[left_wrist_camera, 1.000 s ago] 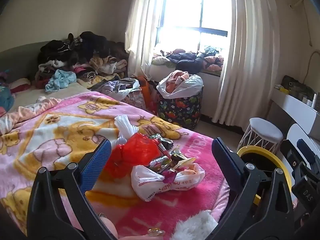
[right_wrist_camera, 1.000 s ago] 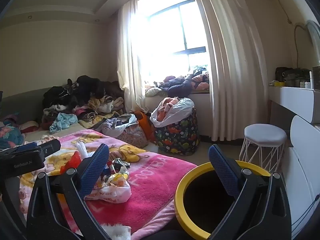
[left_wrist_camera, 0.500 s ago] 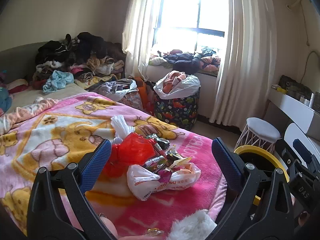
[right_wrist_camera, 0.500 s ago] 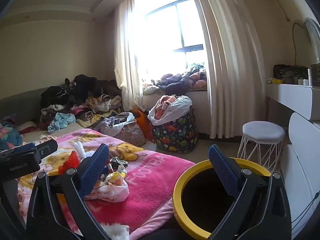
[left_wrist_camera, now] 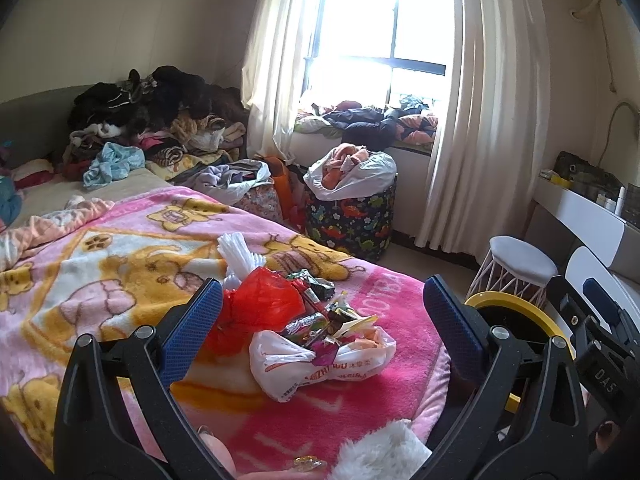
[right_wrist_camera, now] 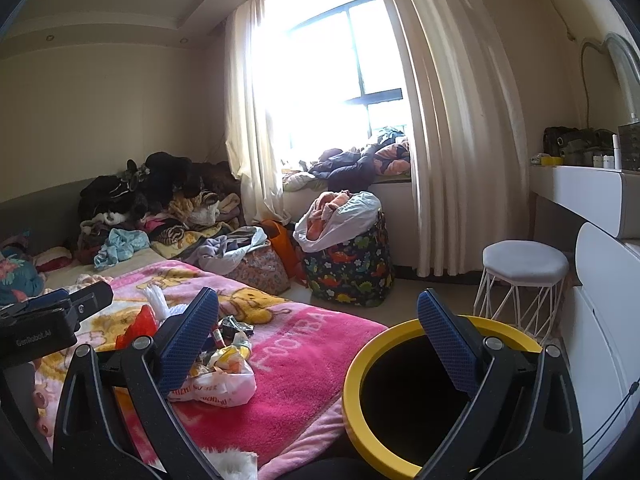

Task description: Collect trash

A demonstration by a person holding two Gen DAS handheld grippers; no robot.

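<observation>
both hand-held grippers, left and right, hang released: left frames the crumpled white plastic bag of wrappers at 12 o'clock, right overhangs the yellow-rimmed round bin, likely for dropping.

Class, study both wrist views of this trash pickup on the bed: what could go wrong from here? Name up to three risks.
1. The white plastic bag lies open with wrappers loosely piled on it; lifting it may spill them onto the pink blanket.
2. The red bag is flimsy and may slip from the open left gripper.
3. The yellow-rimmed bin sits off the bed's edge, so carried trash might drop short.
</observation>
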